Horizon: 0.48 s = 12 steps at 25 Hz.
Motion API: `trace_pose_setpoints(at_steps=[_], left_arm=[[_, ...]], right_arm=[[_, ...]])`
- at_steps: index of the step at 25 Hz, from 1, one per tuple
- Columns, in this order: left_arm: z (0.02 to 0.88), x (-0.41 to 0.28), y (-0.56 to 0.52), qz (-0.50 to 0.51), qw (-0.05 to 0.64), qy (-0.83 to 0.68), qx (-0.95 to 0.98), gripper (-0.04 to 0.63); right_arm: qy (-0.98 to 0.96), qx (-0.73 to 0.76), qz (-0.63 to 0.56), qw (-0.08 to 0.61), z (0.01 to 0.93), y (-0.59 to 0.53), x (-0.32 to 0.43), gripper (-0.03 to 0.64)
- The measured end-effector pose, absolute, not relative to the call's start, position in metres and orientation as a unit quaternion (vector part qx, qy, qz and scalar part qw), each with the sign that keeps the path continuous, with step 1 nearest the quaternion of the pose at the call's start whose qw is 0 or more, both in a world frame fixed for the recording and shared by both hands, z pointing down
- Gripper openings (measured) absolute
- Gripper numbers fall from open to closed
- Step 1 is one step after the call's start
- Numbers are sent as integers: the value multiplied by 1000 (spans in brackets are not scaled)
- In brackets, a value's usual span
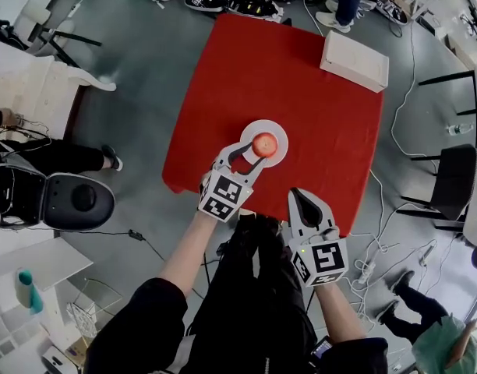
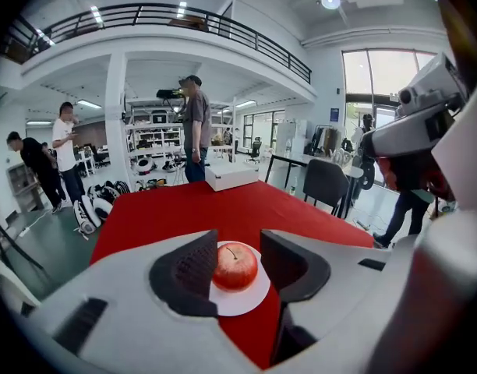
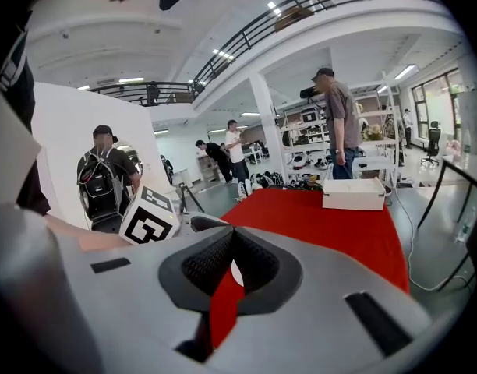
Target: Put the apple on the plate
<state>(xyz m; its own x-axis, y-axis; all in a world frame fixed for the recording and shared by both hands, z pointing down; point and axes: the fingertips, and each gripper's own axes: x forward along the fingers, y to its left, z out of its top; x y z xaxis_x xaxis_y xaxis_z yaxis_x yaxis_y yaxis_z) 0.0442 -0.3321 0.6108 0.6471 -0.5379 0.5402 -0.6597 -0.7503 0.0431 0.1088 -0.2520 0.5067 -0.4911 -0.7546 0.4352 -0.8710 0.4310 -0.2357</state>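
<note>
The white plate [image 1: 279,128] holds one thing, the apple [image 1: 264,144], which sits upright near its middle. The plate lies on the red-covered surface [image 1: 301,92], toward the edge nearest me. The apple is red with a paler, yellowish blush on one side and a thin stem standing up from its dimple.

My left tool [image 1: 252,153] hangs just over the plate with its jaws partly apart. The apple shows in the gap between them, but the pads do not press on it. My right tool [image 3: 233,240] is off to the right of the plate, jaws closed together on nothing. A white box [image 1: 354,61] lies well beyond the plate, at the far right corner.
</note>
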Motion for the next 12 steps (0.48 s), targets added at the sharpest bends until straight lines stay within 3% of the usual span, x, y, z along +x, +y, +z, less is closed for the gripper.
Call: trace_pose_setpoints(at_steps=[5,12], left_arm=[[570,34,-315,232,105,-353,900,29],[517,36,-288,198,126,-355,905,6]], right_arm=[[-848,474,197,130,482,-251,101,11],[-862,458,177,120,452,-249,96,11]])
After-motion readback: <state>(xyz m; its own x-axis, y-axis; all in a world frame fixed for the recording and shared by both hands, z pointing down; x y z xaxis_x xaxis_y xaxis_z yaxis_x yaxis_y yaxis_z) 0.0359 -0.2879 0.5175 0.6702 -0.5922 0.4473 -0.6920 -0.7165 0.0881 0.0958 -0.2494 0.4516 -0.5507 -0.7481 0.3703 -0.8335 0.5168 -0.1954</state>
